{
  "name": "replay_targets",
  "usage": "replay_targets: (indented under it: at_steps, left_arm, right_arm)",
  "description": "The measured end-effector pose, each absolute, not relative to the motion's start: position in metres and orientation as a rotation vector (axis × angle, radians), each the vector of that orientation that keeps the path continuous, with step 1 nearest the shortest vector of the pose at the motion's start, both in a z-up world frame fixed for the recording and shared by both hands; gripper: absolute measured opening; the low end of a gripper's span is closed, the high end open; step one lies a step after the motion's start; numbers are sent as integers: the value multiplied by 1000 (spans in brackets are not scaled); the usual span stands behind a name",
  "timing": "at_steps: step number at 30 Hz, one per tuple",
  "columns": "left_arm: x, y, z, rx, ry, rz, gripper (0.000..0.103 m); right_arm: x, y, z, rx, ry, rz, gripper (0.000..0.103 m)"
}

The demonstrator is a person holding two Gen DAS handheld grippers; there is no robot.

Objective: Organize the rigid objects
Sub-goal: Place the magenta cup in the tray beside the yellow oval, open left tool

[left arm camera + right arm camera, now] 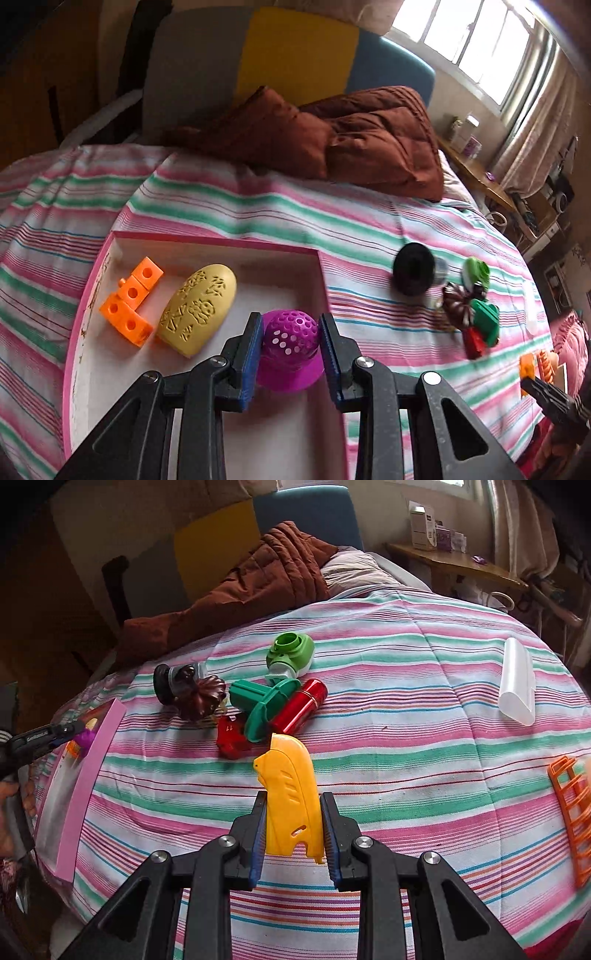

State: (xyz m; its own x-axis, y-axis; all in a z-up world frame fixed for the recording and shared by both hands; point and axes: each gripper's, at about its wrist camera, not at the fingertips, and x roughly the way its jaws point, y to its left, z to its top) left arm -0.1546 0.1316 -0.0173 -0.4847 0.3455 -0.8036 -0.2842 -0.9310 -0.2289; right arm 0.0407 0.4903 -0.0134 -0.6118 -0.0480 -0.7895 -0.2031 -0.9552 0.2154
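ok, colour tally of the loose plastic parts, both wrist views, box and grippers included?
Orange: 2, block piece, grid piece
Yellow: 2, oval shell, curved cover
Purple: 1, perforated ball
Green: 2
Red: 2
Dark brown/black: 2
White: 1
Total: 12

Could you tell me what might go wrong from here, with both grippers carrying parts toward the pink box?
The purple ball is round and gripped only at its sides; it may slip and strike the yellow oval piece. The right gripper holds the yellow part near its lower end, so it might pivot or drop.
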Motion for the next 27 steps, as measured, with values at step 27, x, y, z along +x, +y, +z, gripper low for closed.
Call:
replay_targets:
  at_steps: [27]
  left_arm:
    - [-125,95,-22,-1408,-163,2453,36]
  right_arm:
    - [37,478,-29,-1395,384,2710,27]
